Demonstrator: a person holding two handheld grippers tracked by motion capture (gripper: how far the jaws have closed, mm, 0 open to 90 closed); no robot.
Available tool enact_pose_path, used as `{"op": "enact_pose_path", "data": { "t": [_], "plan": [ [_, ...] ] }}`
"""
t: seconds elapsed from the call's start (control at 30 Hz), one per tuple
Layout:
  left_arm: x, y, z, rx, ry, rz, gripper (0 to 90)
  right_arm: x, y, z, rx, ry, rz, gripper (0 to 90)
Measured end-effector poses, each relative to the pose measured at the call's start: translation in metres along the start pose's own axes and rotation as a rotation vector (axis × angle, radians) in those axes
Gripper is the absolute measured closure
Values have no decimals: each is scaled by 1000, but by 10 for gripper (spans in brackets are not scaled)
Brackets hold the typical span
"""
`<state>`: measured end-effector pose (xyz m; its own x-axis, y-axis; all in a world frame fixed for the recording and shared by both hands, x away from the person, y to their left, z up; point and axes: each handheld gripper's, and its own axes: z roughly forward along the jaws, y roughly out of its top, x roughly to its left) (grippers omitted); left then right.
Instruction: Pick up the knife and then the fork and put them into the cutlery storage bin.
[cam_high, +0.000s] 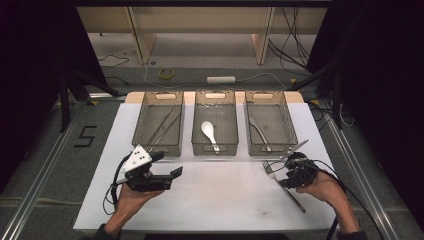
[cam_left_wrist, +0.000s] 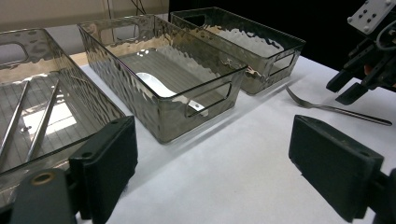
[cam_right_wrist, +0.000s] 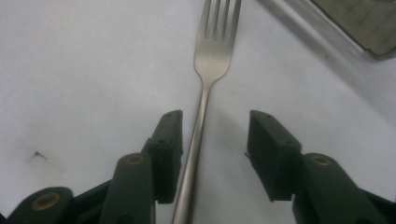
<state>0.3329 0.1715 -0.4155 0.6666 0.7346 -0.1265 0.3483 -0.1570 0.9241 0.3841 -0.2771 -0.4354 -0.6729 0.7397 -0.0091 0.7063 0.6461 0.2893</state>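
A steel fork (cam_right_wrist: 212, 56) lies flat on the white mat, its handle running between the jaws of my right gripper (cam_right_wrist: 215, 149), which is open and low over it; the handle sits nearer the left jaw. From above, the fork (cam_high: 290, 192) lies at the right front, with the right gripper (cam_high: 281, 172) over its upper half. My left gripper (cam_high: 170, 167) hovers open at the left front, holding nothing. In the left gripper view its jaws (cam_left_wrist: 215, 163) stand wide apart, with the fork (cam_left_wrist: 336, 109) and the right gripper (cam_left_wrist: 369, 60) farther off.
Three clear trays stand in a row at the back of the mat (cam_high: 225, 195): the left tray (cam_high: 157, 150) holds thin metal sticks (cam_high: 162, 127), the middle tray (cam_high: 215, 149) a white spoon (cam_high: 208, 131), the right tray (cam_high: 270, 150) a steel utensil (cam_high: 260, 131).
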Motion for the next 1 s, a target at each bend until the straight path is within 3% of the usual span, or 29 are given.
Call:
{"op": "enact_pose_path", "data": {
  "t": [0.3, 0.6, 1.0],
  "plan": [
    [0, 0, 0, 1, 1, 2, 149, 2, -3, 7, 33, 28, -17, 646],
    [0, 0, 0, 2, 2, 1, 149, 4, -4, 14, 81, 26, -34, 731],
    [-1, -1, 0, 3, 1, 0, 149, 5, -4, 17, 97, 29, -45, 789]
  ]
}}
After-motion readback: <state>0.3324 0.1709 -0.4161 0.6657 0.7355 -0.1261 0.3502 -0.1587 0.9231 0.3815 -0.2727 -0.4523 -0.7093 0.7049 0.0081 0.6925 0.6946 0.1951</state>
